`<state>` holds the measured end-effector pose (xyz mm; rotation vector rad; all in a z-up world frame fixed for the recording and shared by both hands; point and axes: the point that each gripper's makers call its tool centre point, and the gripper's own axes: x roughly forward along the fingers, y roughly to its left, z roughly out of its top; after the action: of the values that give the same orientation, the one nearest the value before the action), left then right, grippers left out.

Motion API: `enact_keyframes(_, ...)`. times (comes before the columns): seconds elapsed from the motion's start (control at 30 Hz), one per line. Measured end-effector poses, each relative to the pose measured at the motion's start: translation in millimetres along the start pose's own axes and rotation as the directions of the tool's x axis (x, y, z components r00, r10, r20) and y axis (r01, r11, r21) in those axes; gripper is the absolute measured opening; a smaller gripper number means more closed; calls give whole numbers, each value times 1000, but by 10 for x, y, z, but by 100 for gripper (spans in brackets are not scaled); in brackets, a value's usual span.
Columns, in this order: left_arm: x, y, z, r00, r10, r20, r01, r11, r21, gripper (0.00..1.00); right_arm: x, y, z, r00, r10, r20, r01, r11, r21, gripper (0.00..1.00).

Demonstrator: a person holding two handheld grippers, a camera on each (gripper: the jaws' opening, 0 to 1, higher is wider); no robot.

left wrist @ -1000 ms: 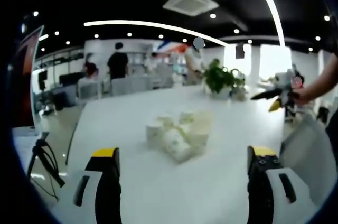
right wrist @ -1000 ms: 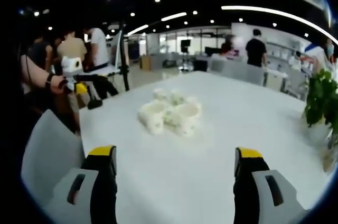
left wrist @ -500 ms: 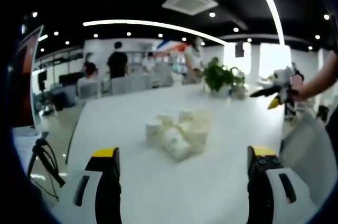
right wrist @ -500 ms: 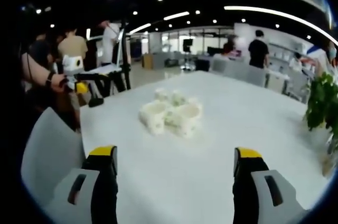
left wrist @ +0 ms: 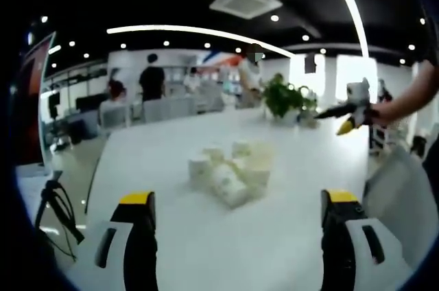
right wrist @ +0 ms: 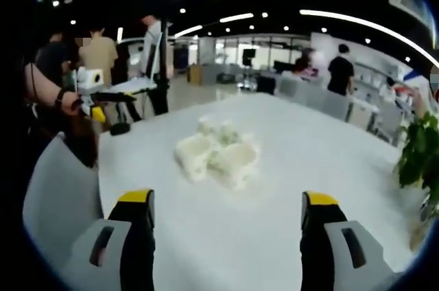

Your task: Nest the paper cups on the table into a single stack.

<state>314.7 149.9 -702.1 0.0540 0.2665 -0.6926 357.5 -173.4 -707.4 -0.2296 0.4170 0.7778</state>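
Note:
Several white paper cups (left wrist: 230, 171) lie and stand in a loose cluster in the middle of the white table (left wrist: 171, 236). My left gripper (left wrist: 238, 236) is open above the table's near edge, well short of the cups, with nothing between its jaws. In the right gripper view the same cups (right wrist: 216, 154) sit ahead, and my right gripper (right wrist: 226, 236) is open and empty too. Each gripper appears in the other's view, held in a hand off the table's side: the right gripper (left wrist: 350, 114) and the left gripper (right wrist: 92, 95).
A potted plant (left wrist: 285, 99) stands at the table's far side, also seen as a plant (right wrist: 418, 154). A grey chair back (left wrist: 398, 195) is beside the table, shown again as a chair (right wrist: 55, 195). A tripod (left wrist: 58, 205) stands on the floor. Several people stand in the background.
The right gripper has risen a little in the left gripper view, and the right gripper view has shifted slightly toward the cups. The cups have not moved; both grippers stay open.

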Motion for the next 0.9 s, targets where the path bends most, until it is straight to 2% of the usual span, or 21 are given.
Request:
enact_keyframes(0.27, -17, 49, -19, 1000, 19, -6, -19, 1000, -8, 100, 184, -37, 107, 1000, 15, 12, -15, 1000, -16, 86)
enact_keyframes(0.9, 28, 73, -111, 999, 27, -20, -27, 999, -29, 100, 581, -66, 80, 997, 74, -10, -74, 997, -3, 85)
